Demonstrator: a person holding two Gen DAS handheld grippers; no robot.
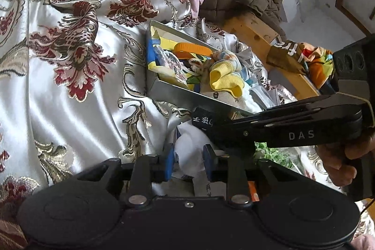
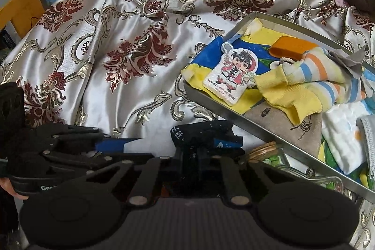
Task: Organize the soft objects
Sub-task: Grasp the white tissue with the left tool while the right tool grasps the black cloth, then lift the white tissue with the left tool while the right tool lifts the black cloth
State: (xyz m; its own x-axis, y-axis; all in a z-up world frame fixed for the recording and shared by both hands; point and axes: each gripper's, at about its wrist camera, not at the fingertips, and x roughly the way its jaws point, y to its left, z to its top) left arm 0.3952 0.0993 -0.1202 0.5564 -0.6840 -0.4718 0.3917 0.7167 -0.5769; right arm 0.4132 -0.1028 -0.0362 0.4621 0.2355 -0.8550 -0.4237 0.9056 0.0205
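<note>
Now pinching both ends of the sock.
My right gripper (image 2: 187, 151) clamps the black sock (image 2: 201, 133); my left gripper (image 1: 187, 161) pinches white cloth (image 1: 189, 151); next, lift toward the metal tray (image 2: 246, 123).

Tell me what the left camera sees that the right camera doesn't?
Only the left camera: a wooden beam and a colourful bundle. Only the right camera: an orange rail. Both: the tray, the yellow sock, the orange band, the flowery cover, the left gripper pinching white cloth, and the right gripper clamping a black sock.
</note>
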